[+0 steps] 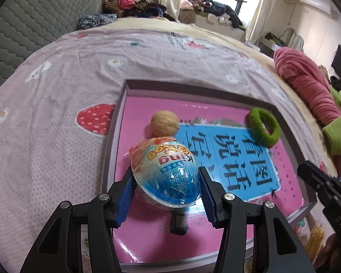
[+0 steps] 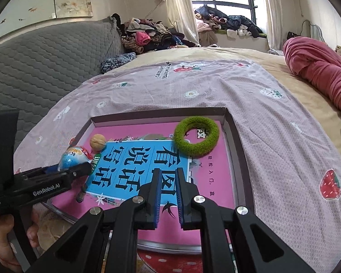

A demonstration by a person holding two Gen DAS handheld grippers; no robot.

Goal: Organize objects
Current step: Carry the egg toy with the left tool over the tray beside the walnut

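My left gripper (image 1: 166,177) is shut on a blue and orange wrapped toy egg (image 1: 164,170) and holds it above the near left part of a shallow grey box (image 1: 193,86) lined with a pink and blue book cover. A walnut (image 1: 164,122) lies in the box just beyond the egg. A green fuzzy ring (image 1: 263,125) lies in the far right corner. In the right wrist view my right gripper (image 2: 168,173) hovers over the box (image 2: 236,136), its jaws nearly together with nothing between them. The egg (image 2: 73,158), walnut (image 2: 97,142) and ring (image 2: 196,135) show there too.
The box sits on a pink strawberry-print sheet (image 1: 56,113) on a bed. A grey quilted headboard (image 2: 45,68) stands to the left. A rolled pink and green blanket (image 1: 311,86) lies at the right. Piled clothes (image 2: 145,36) lie beyond the bed. A small dark object (image 1: 178,223) lies under the egg.
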